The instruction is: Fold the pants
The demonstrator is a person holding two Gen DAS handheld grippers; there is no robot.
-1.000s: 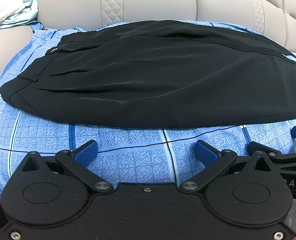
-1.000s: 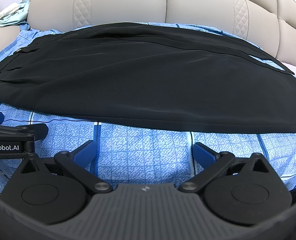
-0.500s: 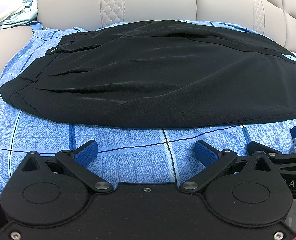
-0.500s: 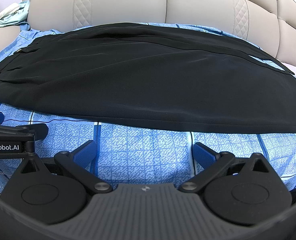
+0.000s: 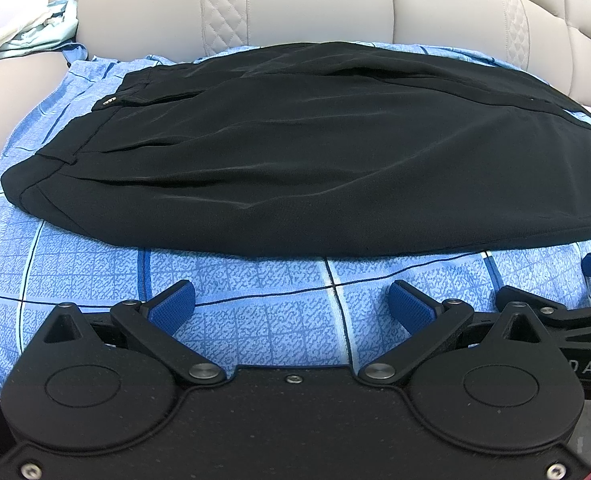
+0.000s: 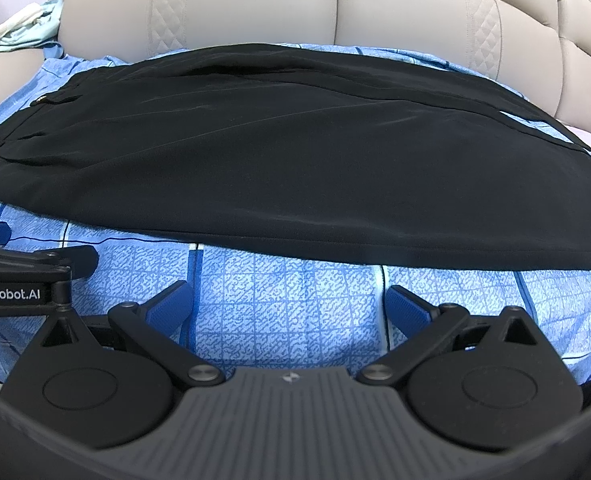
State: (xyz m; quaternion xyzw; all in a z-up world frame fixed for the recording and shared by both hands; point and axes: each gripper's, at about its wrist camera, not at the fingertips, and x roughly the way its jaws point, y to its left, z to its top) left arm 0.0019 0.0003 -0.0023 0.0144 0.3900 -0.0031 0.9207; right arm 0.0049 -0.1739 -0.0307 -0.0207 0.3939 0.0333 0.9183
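Observation:
Black pants (image 5: 295, 152) lie flat on a blue checked sheet (image 5: 255, 304), waistband at the left, legs running off to the right. In the right wrist view the same pants (image 6: 295, 168) stretch across the whole width. My left gripper (image 5: 291, 304) hovers open over the sheet just short of the pants' near edge, nothing between its blue pads. My right gripper (image 6: 289, 302) is likewise open over the sheet (image 6: 287, 300) near the edge. Each gripper shows at the side of the other's view: the right one (image 5: 567, 300), the left one (image 6: 27, 264).
The sheet covers a beige sofa seat; padded backrest cushions (image 5: 295, 4) rise behind the pants. A pale green and white cloth (image 5: 27, 36) is piled on the left armrest. A strip of bare sheet lies between the grippers and the pants.

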